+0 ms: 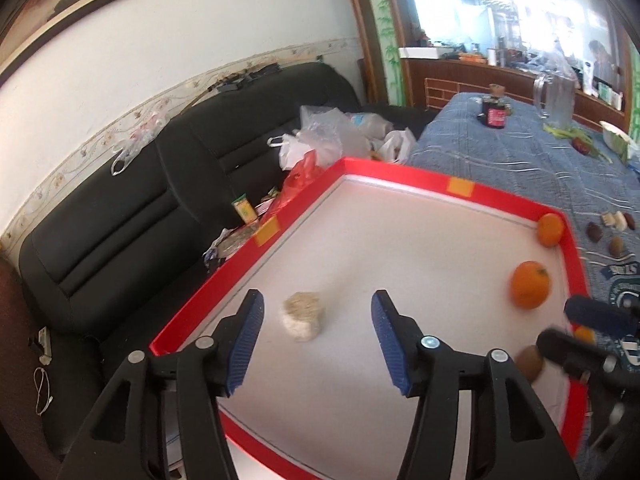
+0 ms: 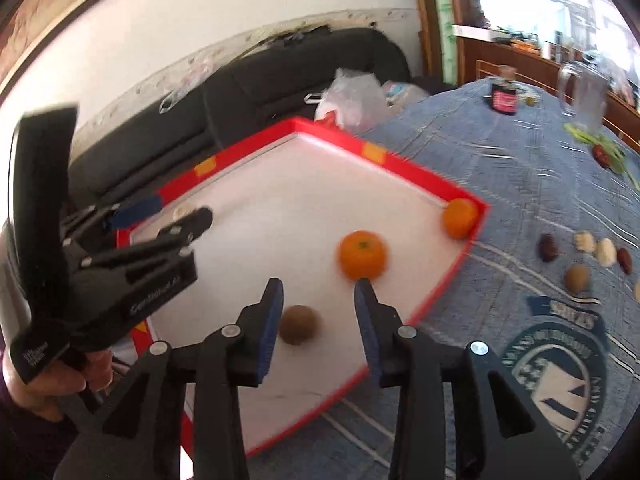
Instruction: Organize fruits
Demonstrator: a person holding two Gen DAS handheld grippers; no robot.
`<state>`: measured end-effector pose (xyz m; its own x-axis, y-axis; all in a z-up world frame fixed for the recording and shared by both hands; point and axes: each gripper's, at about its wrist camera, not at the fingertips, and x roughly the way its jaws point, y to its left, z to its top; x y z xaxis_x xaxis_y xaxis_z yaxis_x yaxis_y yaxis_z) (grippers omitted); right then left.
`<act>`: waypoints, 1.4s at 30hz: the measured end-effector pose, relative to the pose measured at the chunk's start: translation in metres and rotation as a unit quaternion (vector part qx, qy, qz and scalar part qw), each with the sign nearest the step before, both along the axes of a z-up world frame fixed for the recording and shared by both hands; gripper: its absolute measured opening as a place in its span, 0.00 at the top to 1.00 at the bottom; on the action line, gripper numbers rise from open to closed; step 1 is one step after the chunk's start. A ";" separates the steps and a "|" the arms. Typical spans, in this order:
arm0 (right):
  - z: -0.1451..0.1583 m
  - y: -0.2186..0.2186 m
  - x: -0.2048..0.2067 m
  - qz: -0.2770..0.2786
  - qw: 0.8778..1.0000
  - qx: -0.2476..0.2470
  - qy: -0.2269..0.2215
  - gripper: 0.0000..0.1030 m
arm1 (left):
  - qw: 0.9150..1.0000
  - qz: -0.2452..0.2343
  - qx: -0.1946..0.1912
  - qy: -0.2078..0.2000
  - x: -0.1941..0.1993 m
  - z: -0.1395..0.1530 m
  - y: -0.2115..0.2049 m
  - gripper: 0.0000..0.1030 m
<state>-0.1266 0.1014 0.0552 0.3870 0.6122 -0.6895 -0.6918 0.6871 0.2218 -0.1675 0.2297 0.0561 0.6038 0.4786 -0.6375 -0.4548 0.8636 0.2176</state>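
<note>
L claw [image 1: 316, 344] open over tray [image 1: 400, 182], rice cake [image 1: 303, 315] betw. pads; 2 oranges [image 1: 530, 284] + kiwi [image 1: 529, 363] at right.

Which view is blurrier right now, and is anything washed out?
Right wrist view: motion-smeared, nearer orange and tray rim soft, window blown out. Left wrist view: sharper at the pale lump, but the right claw at its edge is streaked; strong fisheye bending in both.

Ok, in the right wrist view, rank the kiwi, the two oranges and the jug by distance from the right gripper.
1. Kiwi, between the open right gripper's fingers, on the tray.
2. Near orange, just past the right fingertip.
3. Corner orange, in the tray's far right corner.
4. Jug, far back on the table.
</note>
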 end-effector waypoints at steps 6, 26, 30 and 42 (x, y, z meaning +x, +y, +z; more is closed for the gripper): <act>0.003 -0.054 0.025 -0.064 0.998 0.008 0.007 0.62 | 0.999 -0.044 0.007 0.002 0.006 0.002 -0.034 0.39; -0.030 -0.219 0.162 -0.256 0.963 -0.085 0.017 0.62 | 0.974 -0.218 -0.056 0.038 0.081 0.008 -0.156 0.39; -0.039 -0.222 0.169 -0.265 0.960 -0.087 0.018 0.65 | 0.970 -0.224 -0.077 0.057 0.095 -0.003 -0.165 0.39; -0.027 -0.240 0.165 -0.266 0.962 -0.055 0.014 0.76 | 0.965 -0.228 -0.107 0.076 0.134 -0.014 -0.195 0.40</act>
